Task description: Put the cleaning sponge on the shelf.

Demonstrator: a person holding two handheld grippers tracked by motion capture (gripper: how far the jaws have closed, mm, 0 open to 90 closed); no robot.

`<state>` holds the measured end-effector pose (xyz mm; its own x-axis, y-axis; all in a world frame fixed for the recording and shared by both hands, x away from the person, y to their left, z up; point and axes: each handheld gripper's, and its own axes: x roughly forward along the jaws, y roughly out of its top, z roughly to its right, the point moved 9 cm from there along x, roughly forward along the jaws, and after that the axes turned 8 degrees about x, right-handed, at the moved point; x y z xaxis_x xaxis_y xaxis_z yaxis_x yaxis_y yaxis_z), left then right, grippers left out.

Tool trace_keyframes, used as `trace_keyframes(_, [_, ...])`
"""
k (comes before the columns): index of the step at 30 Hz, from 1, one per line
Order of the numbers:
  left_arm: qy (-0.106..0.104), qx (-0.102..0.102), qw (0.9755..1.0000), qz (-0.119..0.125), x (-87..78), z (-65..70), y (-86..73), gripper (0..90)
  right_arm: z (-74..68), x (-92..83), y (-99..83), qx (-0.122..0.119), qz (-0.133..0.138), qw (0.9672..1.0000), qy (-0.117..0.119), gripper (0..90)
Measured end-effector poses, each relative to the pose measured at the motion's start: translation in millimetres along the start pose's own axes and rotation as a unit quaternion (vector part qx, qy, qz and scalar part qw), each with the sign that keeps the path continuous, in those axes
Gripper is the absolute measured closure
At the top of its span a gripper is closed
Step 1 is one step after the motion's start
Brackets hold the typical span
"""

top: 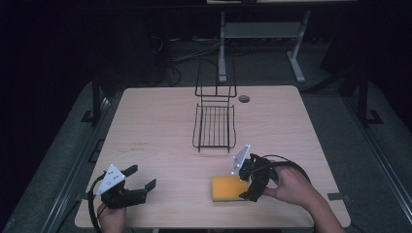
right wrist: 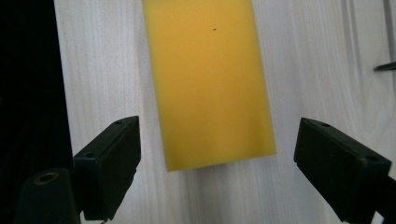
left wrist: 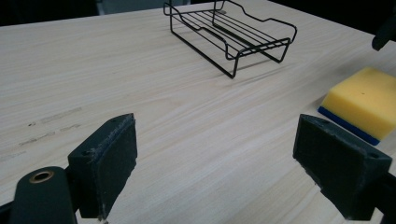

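So we had the left hand-held gripper point(top: 143, 178) parked near the front left corner of the counter point(top: 160, 121), jaws spread wide with nothing between them, just bare wood. Over on the right, our right hand-held gripper point(top: 248, 183) sat at the right edge of the yellow sponge point(top: 227, 188), tipped down at it, jaws also spread. In the right gripper view the sponge point(right wrist: 208, 79) lay flat on the counter between and ahead of the open jaws, not pinched; we couldn't tell if anything touched it. The left gripper view showed its blue underside. Further back, mid-counter, stood the black wire rack point(top: 214, 125), well apart from the sponge.
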<state>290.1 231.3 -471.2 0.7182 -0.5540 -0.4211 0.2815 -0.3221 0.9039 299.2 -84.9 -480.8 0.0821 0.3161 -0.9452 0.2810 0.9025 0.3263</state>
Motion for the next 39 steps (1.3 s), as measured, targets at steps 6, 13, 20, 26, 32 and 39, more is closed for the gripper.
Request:
trace_keyframes(6, [0.001,-0.002,1.0000,0.001,-0.2,-0.9,-0.2,12.9,-0.5,6.3,6.9,-0.010,-0.005,0.9999,0.005,14.5])
trace_keyframes(13, [0.000,-0.002,1.0000,0.002,-0.4,-0.7,0.0,12.9,-3.0,12.8,13.8,-0.020,-0.012,0.9997,0.010,14.5])
trace_keyframes(20, [0.001,-0.005,1.0000,0.003,-0.6,-1.0,0.3,13.0,-4.5,18.0,17.7,-0.025,-0.018,0.9994,0.014,14.5])
trace_keyframes(26, [0.001,-0.006,1.0000,0.004,-1.0,-1.2,0.3,12.9,-5.7,23.7,20.9,-0.030,-0.022,0.9992,0.016,14.5])
trace_keyframes(32, [0.001,-0.005,1.0000,0.005,-1.4,-1.5,0.4,13.0,-6.6,28.0,22.4,-0.029,-0.031,0.9990,0.018,14.5])
trace_keyframes(39, [0.002,-0.006,1.0000,0.006,-1.6,-1.7,0.5,12.9,-4.7,32.8,23.9,-0.030,-0.035,0.9988,0.019,14.6])
